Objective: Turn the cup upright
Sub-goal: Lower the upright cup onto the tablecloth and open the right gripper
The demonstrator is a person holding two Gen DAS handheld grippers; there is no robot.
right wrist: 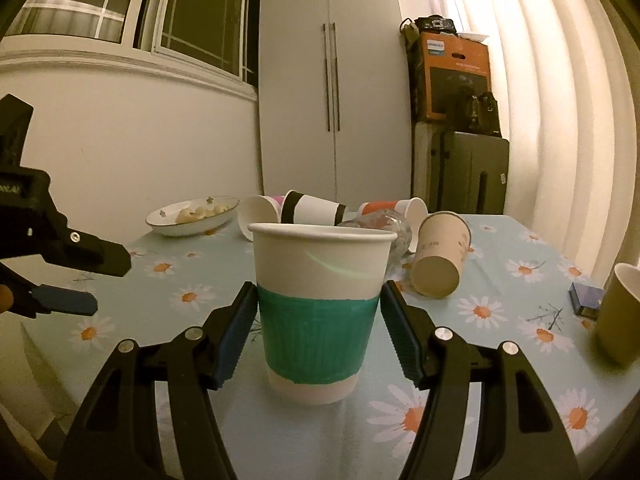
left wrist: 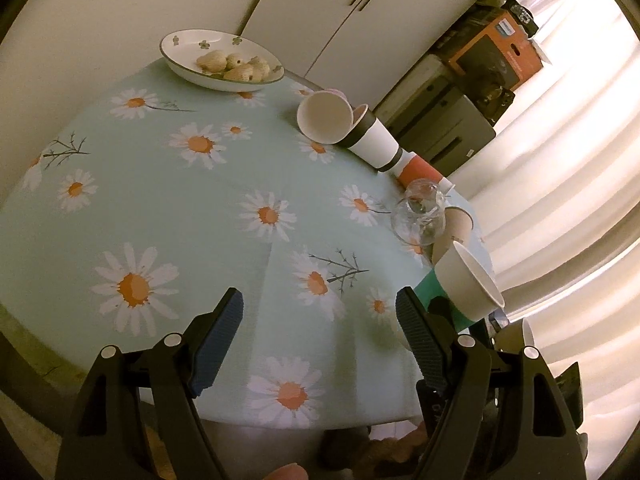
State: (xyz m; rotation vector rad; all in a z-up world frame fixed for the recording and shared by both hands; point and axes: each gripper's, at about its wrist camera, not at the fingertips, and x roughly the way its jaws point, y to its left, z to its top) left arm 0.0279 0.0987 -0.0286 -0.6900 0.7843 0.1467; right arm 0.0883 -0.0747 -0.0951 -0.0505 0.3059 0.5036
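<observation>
Standing upright, teal-banded cup (right wrist: 320,312), right gripper (right wrist: 318,328) open around it

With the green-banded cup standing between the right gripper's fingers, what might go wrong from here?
1. The right gripper brackets the green-banded cup closely; drawing back crookedly might let a finger catch its wall and tip it.
2. The cup seems to stand near the table edge in the left wrist view, so a nudge might send it off.
3. The lying beige cup behind looks free to roll into it.
</observation>
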